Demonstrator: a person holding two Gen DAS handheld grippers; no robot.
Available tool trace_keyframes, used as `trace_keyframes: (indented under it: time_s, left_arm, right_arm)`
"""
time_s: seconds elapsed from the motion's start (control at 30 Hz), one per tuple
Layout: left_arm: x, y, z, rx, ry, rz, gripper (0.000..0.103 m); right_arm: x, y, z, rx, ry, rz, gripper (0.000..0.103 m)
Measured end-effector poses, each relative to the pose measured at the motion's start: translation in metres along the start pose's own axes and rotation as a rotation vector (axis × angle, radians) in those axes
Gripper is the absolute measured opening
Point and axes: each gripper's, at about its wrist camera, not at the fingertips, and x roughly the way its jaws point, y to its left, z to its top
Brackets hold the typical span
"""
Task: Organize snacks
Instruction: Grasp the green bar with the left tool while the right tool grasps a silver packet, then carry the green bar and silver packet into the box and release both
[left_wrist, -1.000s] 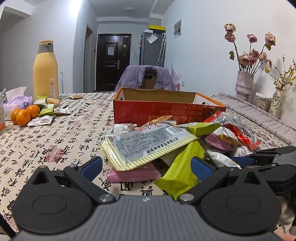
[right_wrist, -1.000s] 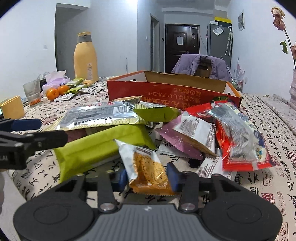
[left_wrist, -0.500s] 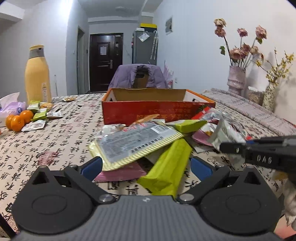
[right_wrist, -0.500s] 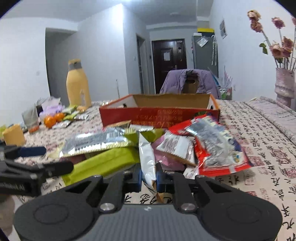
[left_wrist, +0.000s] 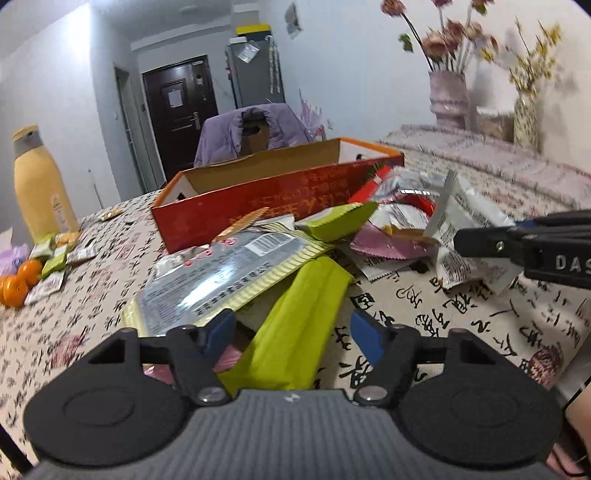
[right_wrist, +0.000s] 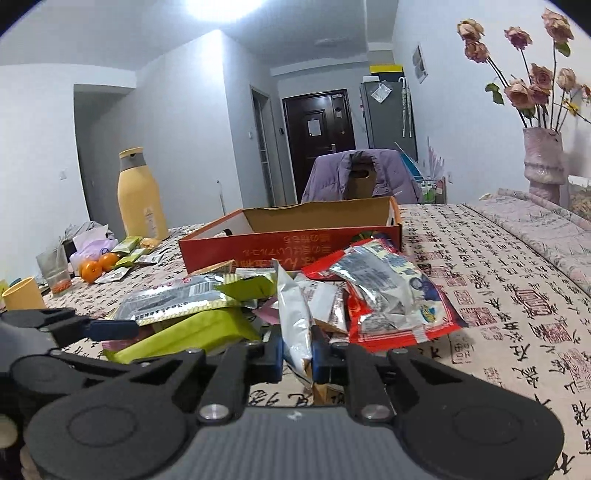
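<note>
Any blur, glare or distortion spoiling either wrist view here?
Left wrist view: tilted, motion blur on the flowers and silver packet; fisheye bends the walls. Right wrist view: sharp, ceiling light blown out, corners dark.

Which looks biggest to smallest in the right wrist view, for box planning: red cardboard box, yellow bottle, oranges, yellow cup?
1. red cardboard box
2. yellow bottle
3. yellow cup
4. oranges, each alone

The cup stands nearer the camera, so cup versus oranges is unsure.

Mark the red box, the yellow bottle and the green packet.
red box (right_wrist: 291, 249), right wrist view, front wall
yellow bottle (right_wrist: 140, 206), right wrist view, body
green packet (left_wrist: 299, 317), left wrist view, flat middle face
</note>
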Motion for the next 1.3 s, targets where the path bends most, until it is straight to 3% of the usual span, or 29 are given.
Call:
trace_keyframes:
  time_s: [0.23,0.53,0.93,1.3]
  left_arm:
    - [0.020,-0.011,0.005,0.055,0.056,-0.002,0.046]
    - [0.008,-0.013,0.002,0.024,0.044,-0.043,0.035]
    - [-0.035,-0.006,0.004,-0.046,-0.026,-0.107,0.035]
    - [-0.060,0.010,0.041,-0.095,-0.153,-0.122,0.035]
  right_arm:
    - [-0.001,-0.008,-0.004,0.022,0.001,0.008,0.013]
    - [-0.003,-0.011,-0.007,0.032,0.002,0.017,0.013]
    - [-0.015,-0.004,-0.005,0.024,-0.023,0.017,0.014]
    - [-0.017,0.002,0.024,0.001,-0.075,0.006,0.014]
